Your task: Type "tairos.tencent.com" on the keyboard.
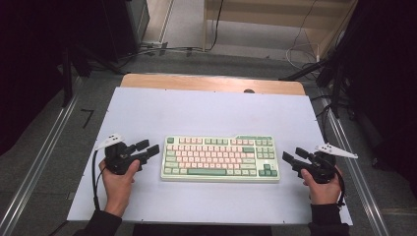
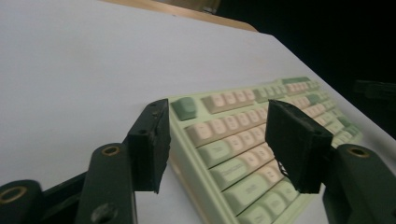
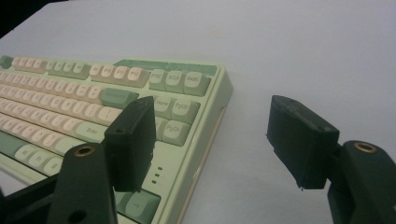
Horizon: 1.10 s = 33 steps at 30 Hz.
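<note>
Flanking: left claw (image 1: 150, 149) and right claw (image 1: 291, 156) sit at either end of the keyboard (image 1: 220, 158), lower middle of the high view.
Keyboard: pale green case, cream and pink keys with green accents; lies flat on the white tabletop (image 1: 206, 110), long side across the frame.
Left claw, high view: held in the left hand (image 1: 118, 179), lower left of the frame; tips point toward the keyboard's left end, just beside it, not touching.
Left claw, own view: jaws spread; keyboard's (image 2: 261, 140) near corner and left key rows show in the gap, nothing pinched. Midpoint of tips (image 2: 217, 126).
Right claw, high view: held in the right hand (image 1: 323, 189), lower right of the frame; tips point toward the keyboard's right end, near but apart from it.
Right claw, own view: jaws spread wide; keyboard (image 3: 107, 102) fills the left of the frame, its right edge runs through the gap, bare tabletop (image 3: 303, 51) to the right. Midpoint of tips (image 3: 210, 119). Nothing gripped.
Tabletop surround: wooden edge (image 1: 211, 82) along the far side, grey floor beyond.
</note>
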Motion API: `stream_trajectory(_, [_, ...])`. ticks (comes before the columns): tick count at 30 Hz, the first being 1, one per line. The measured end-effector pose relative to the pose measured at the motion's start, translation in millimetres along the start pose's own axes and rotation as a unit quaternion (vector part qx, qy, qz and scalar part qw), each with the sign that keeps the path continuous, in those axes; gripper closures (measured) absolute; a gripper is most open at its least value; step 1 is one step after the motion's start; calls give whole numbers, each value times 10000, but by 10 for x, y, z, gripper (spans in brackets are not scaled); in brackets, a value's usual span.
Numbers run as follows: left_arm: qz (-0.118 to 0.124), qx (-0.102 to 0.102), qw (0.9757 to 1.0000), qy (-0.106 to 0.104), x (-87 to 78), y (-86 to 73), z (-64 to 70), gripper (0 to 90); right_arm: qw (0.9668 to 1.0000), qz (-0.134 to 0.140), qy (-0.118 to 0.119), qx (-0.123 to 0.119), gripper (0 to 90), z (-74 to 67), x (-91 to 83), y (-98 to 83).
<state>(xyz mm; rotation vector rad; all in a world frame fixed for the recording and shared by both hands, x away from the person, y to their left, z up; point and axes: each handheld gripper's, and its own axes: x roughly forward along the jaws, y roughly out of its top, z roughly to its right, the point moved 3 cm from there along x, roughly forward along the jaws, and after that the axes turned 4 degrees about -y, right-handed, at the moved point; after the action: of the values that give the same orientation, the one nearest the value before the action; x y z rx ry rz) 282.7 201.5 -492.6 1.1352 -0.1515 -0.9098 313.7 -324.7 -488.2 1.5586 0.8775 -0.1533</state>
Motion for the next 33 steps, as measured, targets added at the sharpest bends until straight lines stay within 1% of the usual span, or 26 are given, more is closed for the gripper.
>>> stream_trajectory(1, [-57,78,9999,-36,39,10,37,433,10000,0,6,-5,310,-6,3,-1])
stream_trajectory(2, [-57,78,9999,-36,39,10,37,439,10000,-10,9,-6,310,-12,5,-2])
stream_trajectory(3, [-152,297,9994,-83,115,32,118,448,10000,-9,19,-16,310,-18,8,-2])
stream_trajectory(4, [-180,405,9990,-100,150,41,155,458,10000,-20,25,-9,310,-27,11,-3])
stream_trajectory(6, [-235,526,9982,-165,222,57,221,481,10000,-33,32,-28,310,-41,21,-4])
stream_trajectory(8, [-265,597,9976,-209,295,71,271,497,10000,-45,47,-46,310,-56,28,-4])
stream_trajectory(9, [-265,597,9976,-209,295,71,271,506,10000,-45,47,-46,310,-56,28,-4])
stream_trajectory(10, [-281,625,9973,-251,330,76,288,506,10000,-46,55,-54,310,-64,32,-4])
stream_trajectory(11, [-307,609,9972,-311,394,76,316,530,9999,-53,68,-66,309,-77,38,-5])
stream_trajectory(13, [-343,649,9968,-320,423,77,326,550,9999,-67,77,-77,309,-85,42,-6])
stream_trajectory(14, [-367,687,9964,-343,466,82,351,563,9999,-70,82,-79,310,-87,43,-6])
stream_trajectory(16, [-375,712,9961,-372,497,89,377,578,9999,-66,87,-80,310,-90,43,-6])
stream_trajectory(22, [-397,766,9955,-382,542,100,414,616,9999,-56,101,-93,310,-100,44,-6])
stream_trajectory(23, [-419,799,9951,-402,552,103,422,620,9999,-59,103,-96,310,-102,45,-6])
stream_trajectory(25, [-414,787,9952,-411,560,103,429,634,9999,-62,105,-106,310,-103,46,-6])
stream_trajectory(31, [-479,869,9941,-446,610,98,468,670,9999,-65,113,-113,310,-105,48,-6])
stream_trajectory(33, [-519,898,9935,-471,630,91,486,694,9999,-63,118,-107,310,-107,46,-6])
